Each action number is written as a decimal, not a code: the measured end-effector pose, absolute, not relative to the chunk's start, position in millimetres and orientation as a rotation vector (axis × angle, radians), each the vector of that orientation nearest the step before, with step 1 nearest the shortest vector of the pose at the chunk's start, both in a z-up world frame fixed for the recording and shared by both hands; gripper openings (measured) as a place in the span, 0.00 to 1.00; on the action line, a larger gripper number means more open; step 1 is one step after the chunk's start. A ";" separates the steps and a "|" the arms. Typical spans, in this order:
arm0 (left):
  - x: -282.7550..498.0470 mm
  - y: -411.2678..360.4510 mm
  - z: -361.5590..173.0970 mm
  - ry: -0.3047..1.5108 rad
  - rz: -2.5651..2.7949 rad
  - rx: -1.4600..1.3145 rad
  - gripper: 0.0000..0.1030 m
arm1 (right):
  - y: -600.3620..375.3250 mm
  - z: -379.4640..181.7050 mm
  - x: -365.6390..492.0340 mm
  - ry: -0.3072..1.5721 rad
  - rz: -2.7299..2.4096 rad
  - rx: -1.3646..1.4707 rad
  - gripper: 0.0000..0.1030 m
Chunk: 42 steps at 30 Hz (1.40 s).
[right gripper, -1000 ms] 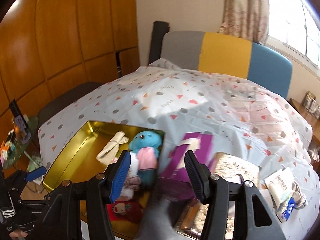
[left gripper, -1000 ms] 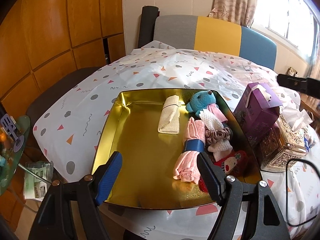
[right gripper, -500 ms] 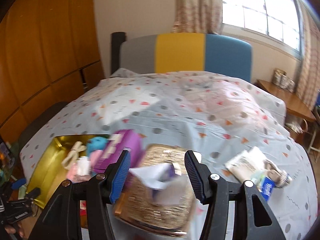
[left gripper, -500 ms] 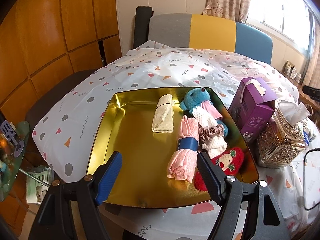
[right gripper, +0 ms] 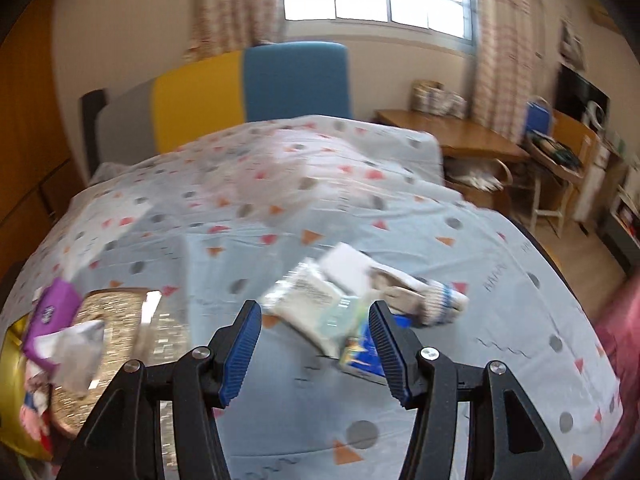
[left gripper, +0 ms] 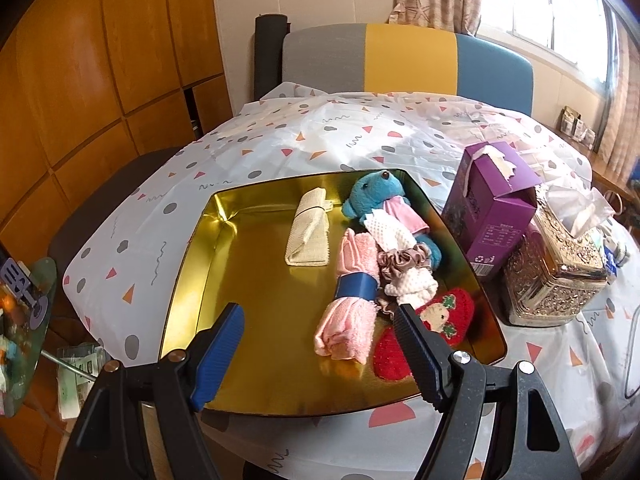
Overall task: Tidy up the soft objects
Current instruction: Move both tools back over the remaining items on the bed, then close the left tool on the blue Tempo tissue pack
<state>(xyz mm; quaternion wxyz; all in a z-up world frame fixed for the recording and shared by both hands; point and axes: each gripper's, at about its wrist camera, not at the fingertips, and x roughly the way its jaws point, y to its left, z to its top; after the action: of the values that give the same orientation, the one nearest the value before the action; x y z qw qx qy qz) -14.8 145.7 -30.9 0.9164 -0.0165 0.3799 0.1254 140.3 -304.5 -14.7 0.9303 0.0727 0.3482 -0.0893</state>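
Risk of snagging packet instead of knitted sock, both lower centre-right; right gripper half-spread, empty, blurred; left gripper wide, empty, above gold tray bottom edge.

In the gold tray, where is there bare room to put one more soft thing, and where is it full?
The gold tray is bare on its left half, from the left wall to the cream cloth roll and pink towel roll. The near-left floor by the left gripper is also free. The right side is crowded: blue teddy, scrunchie, red plush.
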 end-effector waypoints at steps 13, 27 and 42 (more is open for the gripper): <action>-6.9 122.9 -21.2 0.764 0.215 0.011 0.76 | -379.1 -55.3 130.7 0.852 -0.359 0.460 0.55; 12.1 72.0 28.8 0.641 0.065 0.074 0.77 | -432.9 -74.7 106.9 0.829 -0.490 0.786 0.55; 51.5 -73.2 53.1 0.636 -0.304 0.222 0.77 | -453.6 -82.2 93.5 0.792 -0.484 0.963 0.55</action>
<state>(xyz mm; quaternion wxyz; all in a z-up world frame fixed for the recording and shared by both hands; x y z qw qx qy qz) 51.5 -73.2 53.1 0.9326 0.1085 0.3106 -0.1485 93.5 -453.6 -82.2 0.7845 0.4464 0.3673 -0.2245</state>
